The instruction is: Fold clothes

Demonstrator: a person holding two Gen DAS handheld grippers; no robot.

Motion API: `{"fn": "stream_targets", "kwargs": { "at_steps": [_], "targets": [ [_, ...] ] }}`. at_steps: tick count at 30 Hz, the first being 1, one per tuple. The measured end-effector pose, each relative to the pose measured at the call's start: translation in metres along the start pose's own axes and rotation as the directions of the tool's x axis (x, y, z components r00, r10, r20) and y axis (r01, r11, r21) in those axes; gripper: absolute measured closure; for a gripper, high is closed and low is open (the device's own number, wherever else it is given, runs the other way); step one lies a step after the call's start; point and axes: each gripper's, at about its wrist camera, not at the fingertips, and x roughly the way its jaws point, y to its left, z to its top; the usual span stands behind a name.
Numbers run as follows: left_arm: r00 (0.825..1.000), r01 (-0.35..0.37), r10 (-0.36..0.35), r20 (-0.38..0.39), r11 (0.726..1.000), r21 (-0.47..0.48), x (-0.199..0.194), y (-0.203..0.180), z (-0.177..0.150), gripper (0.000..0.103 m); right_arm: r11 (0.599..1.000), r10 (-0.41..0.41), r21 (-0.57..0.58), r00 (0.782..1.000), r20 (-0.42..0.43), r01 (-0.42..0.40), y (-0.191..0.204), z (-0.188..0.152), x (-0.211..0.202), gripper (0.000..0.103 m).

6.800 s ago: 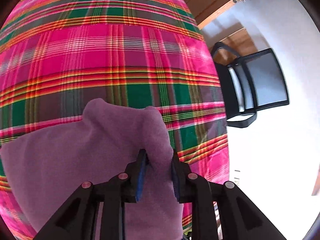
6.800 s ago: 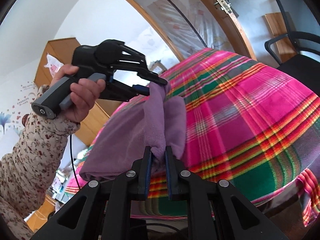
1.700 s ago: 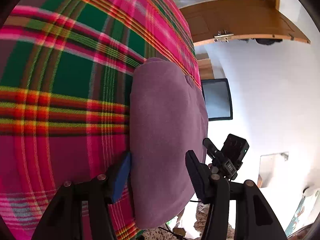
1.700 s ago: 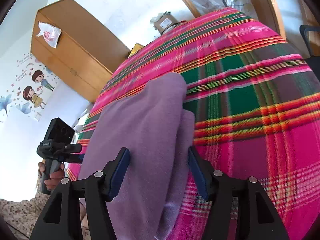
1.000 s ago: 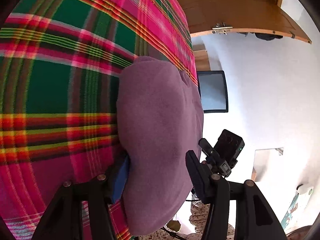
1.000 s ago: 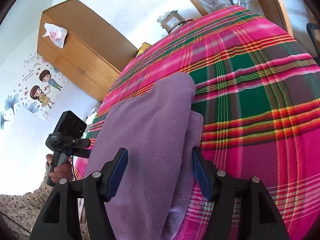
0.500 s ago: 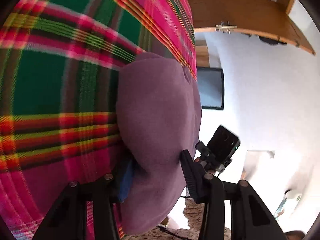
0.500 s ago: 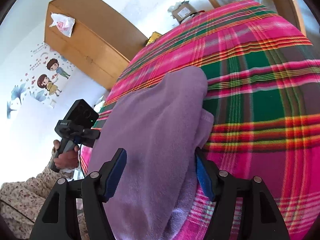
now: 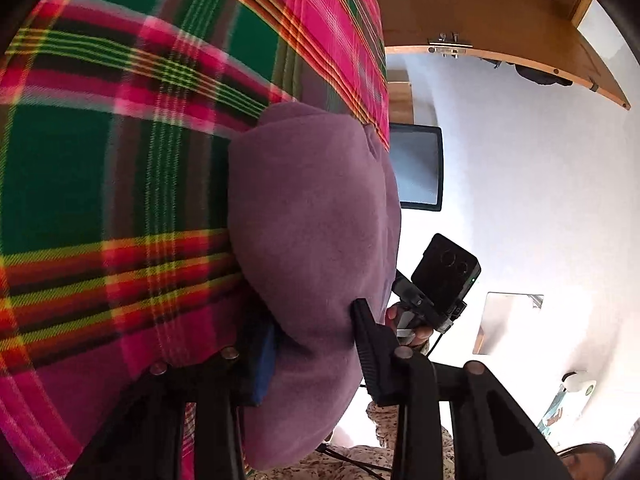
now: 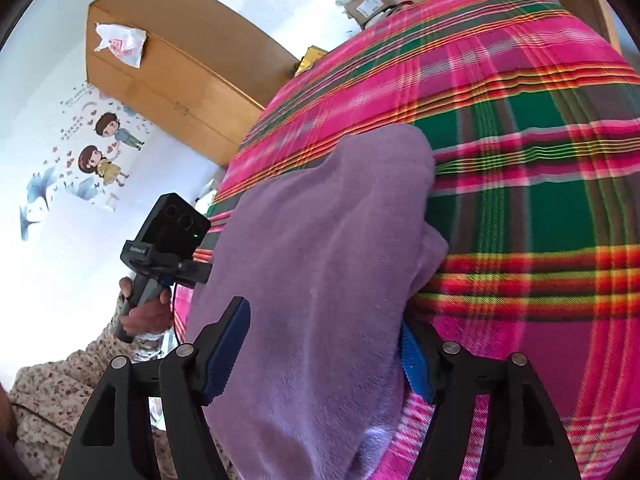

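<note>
A folded purple cloth (image 9: 312,220) lies near the edge of a bed covered with a pink and green plaid blanket (image 9: 100,180). My left gripper (image 9: 316,320) straddles one end of the fold. Its jaws are closing and both pads dent the cloth. My right gripper (image 10: 322,316) straddles the other end of the purple cloth (image 10: 328,240) on the plaid blanket (image 10: 540,200). Its jaws stand wide, with the cloth lying loose between the blue pads (image 10: 224,348). Each wrist view shows the other gripper's body, held by a hand, beyond the cloth.
A black chair (image 9: 416,168) and a wooden door (image 9: 480,32) stand past the bed's edge. A wooden wardrobe (image 10: 172,68) and a cardboard box (image 10: 368,4) are at the far side. A floral sleeve (image 10: 60,392) is close at the lower left.
The left jaws have narrowed from wide apart onto the purple cloth. Both views have tilted a little. The right jaws stay wide around the cloth.
</note>
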Motion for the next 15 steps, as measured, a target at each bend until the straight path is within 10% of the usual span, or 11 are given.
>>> {"fn": "stream_targets", "kwargs": {
  "at_steps": [10, 15],
  "targets": [
    [1.000, -0.012, 0.012, 0.012, 1.000, 0.005, 0.0021, -0.0034, -0.0015, 0.067, 1.000, -0.018, 0.012, 1.000, 0.019, 0.018, 0.0088, -0.0047, 0.0044, 0.033],
    [1.000, -0.013, 0.013, 0.023, 1.000, 0.001, 0.0016, -0.0046, -0.0016, 0.067, 0.998, -0.019, 0.059, 0.999, 0.035, 0.016, 0.0029, -0.0099, 0.0064, 0.063]
  ]
}}
